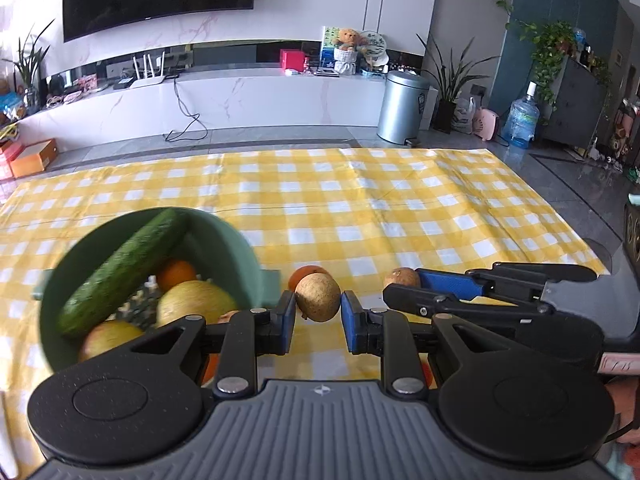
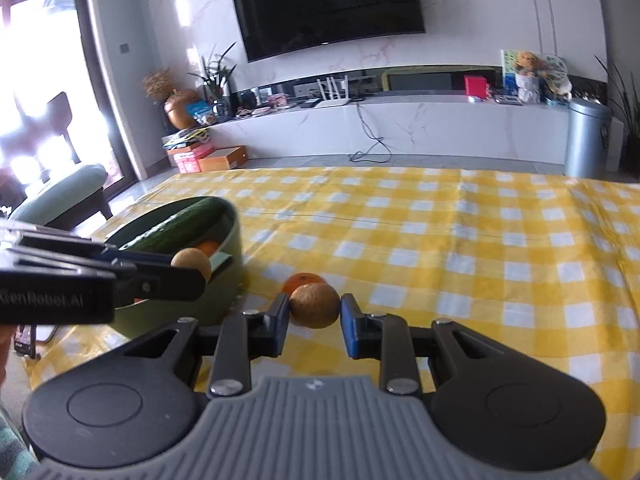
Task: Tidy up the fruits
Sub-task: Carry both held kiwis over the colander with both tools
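**Both grippers clamping brown fruit beside the green bowl**

In the left wrist view, the left gripper (image 1: 318, 307) is sitting at lower centre of the frame. Its jaws are pressing from both sides on a round, rough-skinned brown fruit (image 1: 318, 297). The blue pads (image 1: 350, 322) are touching the fruit's flanks. Whether the fruit is resting on the yellow-and-white checked cloth (image 1: 400, 208) cannot be told.

A small round orange (image 1: 307, 273) is lying on the cloth just behind that fruit, partly hidden by it.

The round pale-green bowl (image 1: 224, 240) is occupying the lower left of the frame, just beside the left gripper. It is holding a long dark-green cucumber (image 1: 120, 272) leaning across its rim, a second orange (image 1: 176, 274) and two yellow-green apples (image 1: 196, 306).

At the right of the frame, the right gripper (image 1: 406, 285) is entering sideways, with a second brown fruit (image 1: 402, 278) at its fingertips.

In the right wrist view, the right gripper's (image 2: 315, 314) jaws are closing on this second brown fruit (image 2: 315, 305) at lower centre, both pads in contact. The loose orange (image 2: 302, 280) is showing just behind it. The left gripper (image 2: 188, 270) is reaching in from the left edge, carrying its fruit (image 2: 192, 262) in front of the bowl (image 2: 236, 240).
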Motion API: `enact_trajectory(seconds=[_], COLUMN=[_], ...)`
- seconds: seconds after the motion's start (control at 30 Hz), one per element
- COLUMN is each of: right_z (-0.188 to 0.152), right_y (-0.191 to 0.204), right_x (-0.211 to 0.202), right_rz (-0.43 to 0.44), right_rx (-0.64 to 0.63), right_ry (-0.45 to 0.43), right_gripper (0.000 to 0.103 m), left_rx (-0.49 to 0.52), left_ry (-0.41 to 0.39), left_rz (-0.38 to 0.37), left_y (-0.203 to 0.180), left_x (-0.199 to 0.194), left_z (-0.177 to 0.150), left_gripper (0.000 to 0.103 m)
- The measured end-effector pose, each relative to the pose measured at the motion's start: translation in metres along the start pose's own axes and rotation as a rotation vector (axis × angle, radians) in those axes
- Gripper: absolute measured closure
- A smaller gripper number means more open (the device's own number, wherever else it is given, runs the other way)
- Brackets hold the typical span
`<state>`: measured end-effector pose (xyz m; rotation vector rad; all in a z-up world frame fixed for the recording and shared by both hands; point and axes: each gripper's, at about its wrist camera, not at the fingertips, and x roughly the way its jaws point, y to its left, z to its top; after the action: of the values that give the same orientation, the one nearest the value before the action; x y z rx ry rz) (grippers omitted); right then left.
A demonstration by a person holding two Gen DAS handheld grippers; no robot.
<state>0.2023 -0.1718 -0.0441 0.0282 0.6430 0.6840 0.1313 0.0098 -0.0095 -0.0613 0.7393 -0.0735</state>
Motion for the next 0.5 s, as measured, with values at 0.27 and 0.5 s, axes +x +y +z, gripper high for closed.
enact_trajectory(seconds=[0.27,0.5], right_z=[0.017,0.032], right_y=[0.043,0.082], right_x=[-0.004,0.008], right_rz=[0.055,0.06], right_rx=[-0.025,-0.113], right_ry=[-0.007,0.017], right_gripper=[0.079,0.079], left_rx=[-0.073,-0.19], left_ry=[0.008,0.014], left_rz=[-0.023,-0.014], left_y=[0.037,0.079], left_x=[-0.025,-0.029], left_z=[0.005,0.005], left_gripper=[0.076,0.076])
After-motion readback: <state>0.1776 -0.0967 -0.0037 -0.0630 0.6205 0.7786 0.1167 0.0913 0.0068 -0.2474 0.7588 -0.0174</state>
